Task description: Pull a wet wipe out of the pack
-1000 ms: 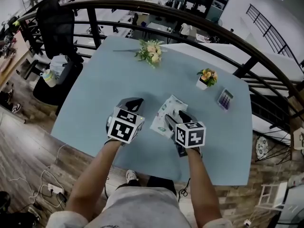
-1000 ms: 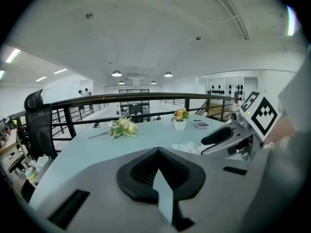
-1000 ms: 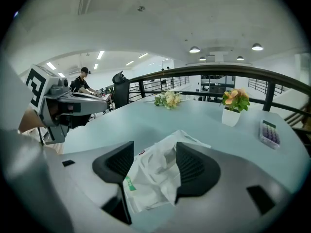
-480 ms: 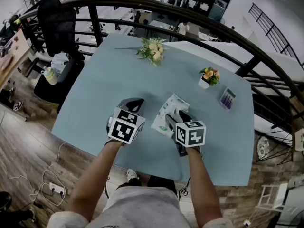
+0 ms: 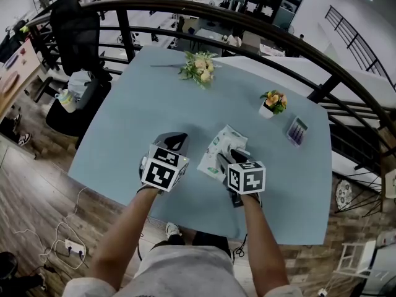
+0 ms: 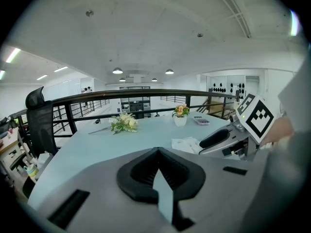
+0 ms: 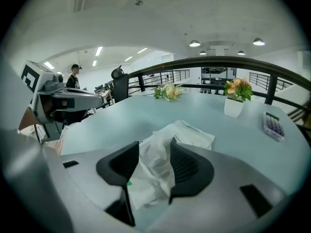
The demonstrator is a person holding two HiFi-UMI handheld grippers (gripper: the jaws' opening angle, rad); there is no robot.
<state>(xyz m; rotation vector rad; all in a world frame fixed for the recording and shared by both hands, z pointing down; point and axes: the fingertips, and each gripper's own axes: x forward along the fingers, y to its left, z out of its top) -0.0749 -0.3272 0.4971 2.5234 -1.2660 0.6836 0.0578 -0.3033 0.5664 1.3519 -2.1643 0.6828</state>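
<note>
The white wet wipe pack [image 5: 218, 142] lies on the pale blue table [image 5: 130, 116], just ahead of both grippers. My right gripper [image 5: 228, 158] points down at the pack's near end. In the right gripper view a crumpled white wipe [image 7: 153, 161] stands up out of the pack [image 7: 197, 136] between the jaws of my right gripper [image 7: 154, 144]. The jaws are closing round it, with a wide gap still between them. My left gripper [image 5: 175, 141] hovers left of the pack, shut and empty [image 6: 156, 152]. The pack [image 6: 187, 143] shows to its right.
A flower bunch [image 5: 198, 65] lies at the table's far side. A small potted flower [image 5: 271, 101] and a calculator-like item [image 5: 295, 130] sit at the right. A dark curved railing [image 5: 247, 17] rings the table. An office chair [image 5: 74, 23] stands beyond the left corner.
Both grippers keep their places by the pack; no movement shows in the head view.
</note>
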